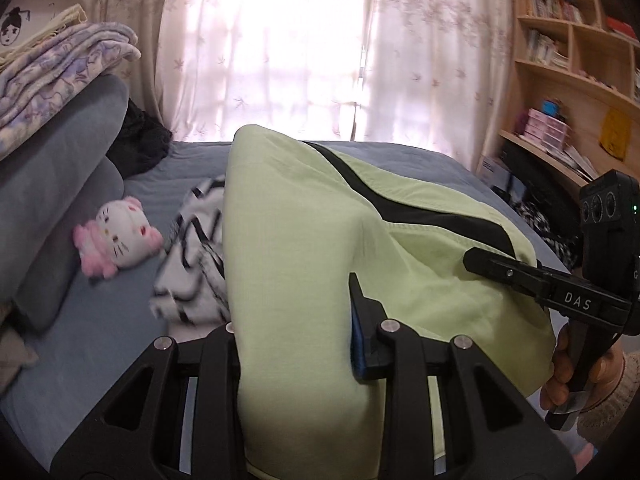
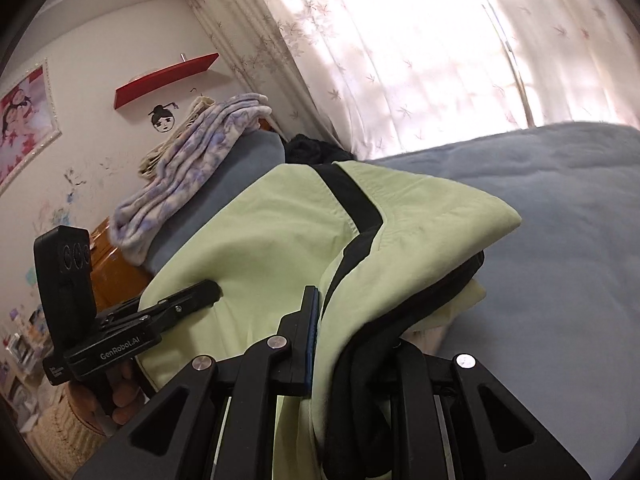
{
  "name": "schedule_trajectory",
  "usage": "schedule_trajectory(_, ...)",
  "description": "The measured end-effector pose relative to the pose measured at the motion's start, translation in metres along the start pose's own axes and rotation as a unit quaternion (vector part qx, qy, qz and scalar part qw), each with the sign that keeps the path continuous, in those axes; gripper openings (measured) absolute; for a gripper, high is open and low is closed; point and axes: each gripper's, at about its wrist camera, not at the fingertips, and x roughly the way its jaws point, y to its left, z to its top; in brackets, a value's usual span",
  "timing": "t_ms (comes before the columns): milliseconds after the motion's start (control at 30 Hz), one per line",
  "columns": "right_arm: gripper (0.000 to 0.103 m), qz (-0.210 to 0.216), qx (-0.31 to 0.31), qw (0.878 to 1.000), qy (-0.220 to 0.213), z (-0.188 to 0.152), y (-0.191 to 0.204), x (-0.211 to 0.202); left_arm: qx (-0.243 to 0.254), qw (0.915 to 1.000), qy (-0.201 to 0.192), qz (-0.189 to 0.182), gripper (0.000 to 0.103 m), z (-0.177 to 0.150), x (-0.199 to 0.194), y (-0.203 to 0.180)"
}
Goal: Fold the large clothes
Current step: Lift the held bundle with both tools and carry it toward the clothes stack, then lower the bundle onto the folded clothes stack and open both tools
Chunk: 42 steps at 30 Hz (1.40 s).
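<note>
Cloth, pale green with a black stripe, hangs in a big fold above the bed. It drapes over and between the fingers of both grippers. The left gripper has its jaws nearly closed on a thick fold of the cloth; one blue pad presses the side of it. The right gripper is pinched tight on the cloth too, right where the black stripe bunches up. Each gripper shows in the other's view, biting the same cloth from the side. A hand holds the right one. On the bed near the cloth lie a striped top and a pink toy cat. Behind is a bright curtain.
</note>
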Motion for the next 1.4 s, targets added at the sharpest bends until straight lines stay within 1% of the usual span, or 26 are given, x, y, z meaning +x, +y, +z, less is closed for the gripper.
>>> schedule_trajectory(67, 0.013, -0.002, -0.005, 1.000, -0.003, 0.027, -0.010, 0.045, -0.004, 1.0000, -0.003, 0.004, 0.027, 0.026, 0.033, 0.036)
schedule_trajectory(133, 0.013, -0.009, -0.012, 1.000, -0.004, 0.062, -0.016, 0.106, -0.010, 0.9999, -0.002, 0.009, 0.027, 0.046, 0.064, 0.068)
schedule_trajectory(233, 0.014, -0.020, -0.027, 0.999, -0.006, 0.104, -0.027, 0.190, -0.024, 0.9996, 0.002, 0.012, 0.027, 0.069, 0.110, 0.111)
schedule_trajectory(267, 0.013, -0.028, -0.032, 0.999, -0.008, 0.111, -0.031, 0.215, -0.025, 0.9996, 0.002, 0.015, 0.027, 0.074, 0.124, 0.125)
schedule_trajectory(333, 0.014, -0.026, -0.025, 0.999, -0.003, 0.132, -0.040, 0.276, -0.027, 0.9994, 0.002, 0.020, 0.028, 0.076, 0.154, 0.140)
schedule_trajectory(400, 0.014, -0.035, -0.021, 0.999, 0.002, 0.143, -0.049, 0.341, -0.040, 0.9988, 0.013, 0.026, 0.029, 0.075, 0.187, 0.159)
schedule_trajectory(467, 0.014, -0.055, -0.017, 0.998, 0.021, 0.140, -0.061, 0.397, -0.066, 0.9964, 0.042, 0.033, 0.032, 0.066, 0.226, 0.189)
schedule_trajectory(500, 0.014, -0.061, -0.009, 0.998, 0.031, 0.136, -0.067, 0.424, -0.075, 0.9951, 0.053, 0.037, 0.037, 0.055, 0.235, 0.191)
schedule_trajectory(533, 0.015, -0.071, -0.006, 0.997, 0.039, 0.131, -0.075, 0.441, -0.088, 0.9926, 0.069, 0.045, 0.047, 0.044, 0.250, 0.199)
schedule_trajectory(567, 0.018, -0.082, -0.008, 0.996, 0.046, 0.124, -0.080, 0.453, -0.102, 0.9898, 0.079, 0.059, 0.053, 0.032, 0.265, 0.209)
schedule_trajectory(600, 0.021, -0.097, -0.015, 0.994, 0.056, 0.118, -0.088, 0.469, -0.113, 0.9887, 0.073, 0.066, 0.065, 0.023, 0.270, 0.213)
schedule_trajectory(633, 0.023, -0.098, -0.017, 0.993, 0.062, 0.109, -0.094, 0.472, -0.126, 0.9879, 0.062, 0.066, 0.075, 0.017, 0.272, 0.220)
schedule_trajectory(667, 0.027, -0.089, -0.015, 0.994, 0.068, 0.104, -0.101, 0.478, -0.138, 0.9866, 0.059, 0.065, 0.078, 0.012, 0.273, 0.225)
schedule_trajectory(767, 0.044, -0.066, -0.007, 0.995, 0.077, 0.104, -0.119, 0.484, -0.163, 0.9839, 0.055, 0.048, 0.079, 0.007, 0.271, 0.239)
schedule_trajectory(800, 0.057, -0.062, -0.002, 0.995, 0.080, 0.103, -0.125, 0.479, -0.167, 0.9836, 0.049, 0.047, 0.079, 0.007, 0.266, 0.243)
schedule_trajectory(833, 0.066, -0.056, 0.008, 0.995, 0.084, 0.096, -0.140, 0.461, -0.169, 0.9837, 0.039, 0.046, 0.079, 0.007, 0.257, 0.248)
schedule_trajectory(867, 0.080, -0.050, 0.020, 0.995, 0.084, 0.098, -0.148, 0.458, -0.174, 0.9833, 0.027, 0.047, 0.079, 0.008, 0.248, 0.254)
schedule_trajectory(900, 0.087, -0.042, 0.038, 0.995, 0.077, 0.100, -0.159, 0.454, -0.183, 0.9820, 0.014, 0.045, 0.079, 0.003, 0.232, 0.256)
schedule_trajectory(933, 0.089, -0.033, 0.054, 0.995, 0.072, 0.101, -0.168, 0.451, -0.192, 0.9804, 0.005, 0.042, 0.079, 0.000, 0.217, 0.259)
schedule_trajectory(967, 0.090, -0.018, 0.078, 0.994, 0.073, 0.102, -0.182, 0.453, -0.214, 0.9763, -0.004, 0.030, 0.079, -0.005, 0.208, 0.273)
schedule_trajectory(1033, 0.090, 0.005, 0.116, 0.989, 0.090, 0.098, -0.199, 0.455, -0.250, 0.9683, -0.006, 0.008, 0.079, -0.016, 0.193, 0.292)
schedule_trajectory(1133, 0.090, 0.030, 0.166, 0.978, 0.121, 0.083, -0.225, 0.473, -0.297, 0.9547, 0.006, -0.011, 0.080, -0.042, 0.184, 0.310)
schedule_trajectory(1233, 0.090, 0.031, 0.173, 0.974, 0.145, 0.069, -0.230, 0.501, -0.325, 0.9452, 0.031, -0.017, 0.080, -0.063, 0.192, 0.319)
schedule_trajectory(1300, 0.090, 0.039, 0.173, 0.972, 0.157, 0.057, -0.232, 0.516, -0.331, 0.9424, 0.042, -0.028, 0.080, -0.070, 0.200, 0.318)
schedule_trajectory(1333, 0.090, 0.030, 0.167, 0.973, 0.157, 0.057, -0.233, 0.530, -0.332, 0.9417, 0.043, -0.035, 0.080, -0.072, 0.203, 0.315)
schedule_trajectory(1400, 0.092, 0.022, 0.158, 0.976, 0.148, 0.046, -0.223, 0.541, -0.331, 0.9426, 0.034, -0.030, 0.080, -0.075, 0.205, 0.311)
